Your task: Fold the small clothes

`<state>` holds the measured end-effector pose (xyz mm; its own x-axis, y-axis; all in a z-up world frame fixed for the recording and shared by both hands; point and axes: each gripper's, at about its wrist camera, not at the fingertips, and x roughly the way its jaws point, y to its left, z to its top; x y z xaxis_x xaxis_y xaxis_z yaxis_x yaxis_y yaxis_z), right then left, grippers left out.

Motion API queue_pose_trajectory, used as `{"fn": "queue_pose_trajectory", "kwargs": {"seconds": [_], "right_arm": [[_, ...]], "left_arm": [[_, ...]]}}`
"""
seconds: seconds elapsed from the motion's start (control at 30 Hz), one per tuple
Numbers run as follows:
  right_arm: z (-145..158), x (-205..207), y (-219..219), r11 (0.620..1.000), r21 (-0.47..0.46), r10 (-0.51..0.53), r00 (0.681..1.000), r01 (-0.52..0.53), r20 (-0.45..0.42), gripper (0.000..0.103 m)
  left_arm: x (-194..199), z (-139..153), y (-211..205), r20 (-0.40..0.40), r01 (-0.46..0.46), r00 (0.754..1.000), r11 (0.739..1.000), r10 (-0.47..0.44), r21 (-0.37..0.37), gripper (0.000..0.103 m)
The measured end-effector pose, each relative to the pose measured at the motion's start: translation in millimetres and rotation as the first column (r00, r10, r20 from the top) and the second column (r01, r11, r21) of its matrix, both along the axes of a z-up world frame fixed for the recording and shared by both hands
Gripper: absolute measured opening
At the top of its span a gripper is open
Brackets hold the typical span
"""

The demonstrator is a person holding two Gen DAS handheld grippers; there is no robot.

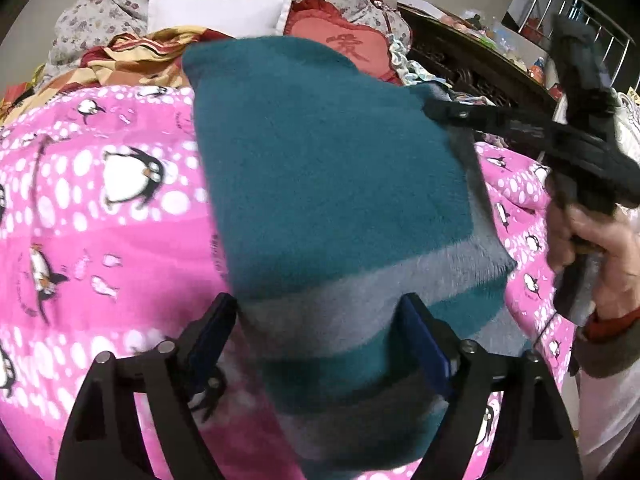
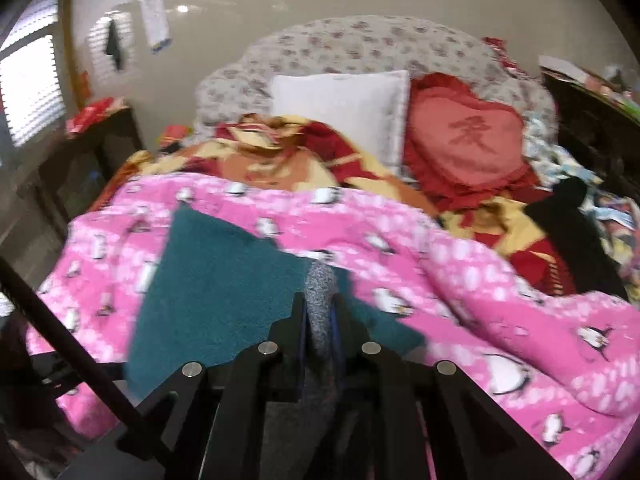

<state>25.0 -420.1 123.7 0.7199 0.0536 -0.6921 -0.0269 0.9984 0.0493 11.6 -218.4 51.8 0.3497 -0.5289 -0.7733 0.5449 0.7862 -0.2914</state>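
The teal-and-grey cloth (image 1: 332, 184) on the pink bed cover (image 1: 100, 216) looks only part folded: right hand-held gripper (image 2: 318, 312) clamped on its grey edge, left hand-held gripper (image 1: 320, 316) spread wide around it.

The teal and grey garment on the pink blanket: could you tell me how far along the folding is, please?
Done: the teal and grey garment is spread over the pink penguin blanket, apparently still unfolded. In hand: the right hand-held gripper is shut on a grey edge of it, while the left hand-held gripper is open with cloth between its fingers, not pinched. Left: apparently the whole fold.
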Motion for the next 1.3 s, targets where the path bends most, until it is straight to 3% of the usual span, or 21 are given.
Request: {"fn": "queue_pose_trajectory", "kwargs": {"seconds": [0.13, 0.33, 0.47, 0.6, 0.73, 0.77, 0.8, 0.83, 0.9, 1.03, 1.1, 1.2, 1.23, 1.3], "right_arm": [[-25, 10, -7, 0.998, -0.022, -0.053, 0.998, 0.052, -0.025, 0.01], [11, -27, -14, 0.991, 0.13, -0.023, 1.0, 0.021, 0.019, 0.024], [20, -78, 20, 0.993, 0.081, 0.087, 0.996, -0.089, 0.023, 0.025], [-3, -113, 56, 0.983, 0.01, 0.181, 0.982, -0.181, -0.06, 0.026], [-27, -124, 64, 0.983, -0.126, 0.117, 0.987, -0.13, -0.107, 0.026], [-26, -126, 60, 0.986, -0.125, 0.101, 0.99, -0.113, -0.094, 0.027], [-22, -131, 54, 0.991, -0.066, 0.11, 0.991, -0.115, -0.079, 0.028], [-18, -135, 46, 0.993, 0.005, 0.118, 0.991, -0.118, -0.065, 0.031], [-15, -143, 35, 0.991, 0.083, 0.113, 0.992, -0.108, -0.049, 0.055], [-22, -140, 32, 0.989, 0.101, 0.111, 0.991, -0.104, -0.07, 0.053], [-28, -131, 36, 0.986, 0.122, 0.124, 0.989, -0.113, -0.084, 0.043], [-37, -121, 35, 0.994, 0.082, 0.085, 0.991, -0.076, -0.105, 0.043], [-39, -119, 34, 0.99, 0.112, 0.097, 0.99, -0.085, -0.105, 0.039], [-38, -119, 34, 0.989, 0.117, 0.104, 0.991, -0.094, -0.084, 0.013]], "left_arm": [[-8, -4, 0, -0.026, 0.011, 1.0, 1.0, -0.011, 0.017, 0.084], [-34, -2, 20, 0.005, 0.041, 0.999, 0.996, -0.041, 0.075, 0.084], [-44, -6, 27, 0.049, 0.015, 0.999, 0.995, -0.02, 0.099, 0.084], [-43, -9, 32, 0.04, -0.03, 0.999, 0.997, 0.027, 0.078, 0.084], [-41, -17, 26, 0.022, -0.05, 0.999, 0.996, 0.048, 0.079, 0.084], [-42, -16, 27, 0.026, -0.056, 0.998, 0.995, 0.054, 0.077, 0.084], [-43, -15, 27, 0.029, -0.059, 0.998, 0.995, 0.057, 0.074, 0.084], [-44, -14, 28, 0.03, -0.057, 0.998, 0.996, 0.055, 0.071, 0.084], [-44, -13, 28, 0.026, -0.053, 0.998, 0.996, 0.051, 0.069, 0.084], [-45, -15, 24, 0.017, -0.054, 0.998, 0.996, 0.053, 0.068, 0.084], [-46, -15, 23, 0.013, -0.057, 0.998, 0.996, 0.056, 0.066, 0.084], [-47, -13, 23, 0.015, -0.057, 0.998, 0.996, 0.056, 0.069, 0.084], [-47, -12, 23, 0.015, -0.055, 0.998, 0.996, 0.054, 0.069, 0.084], [-46, -11, 21, 0.016, -0.054, 0.998, 0.996, 0.053, 0.075, 0.084]]}}
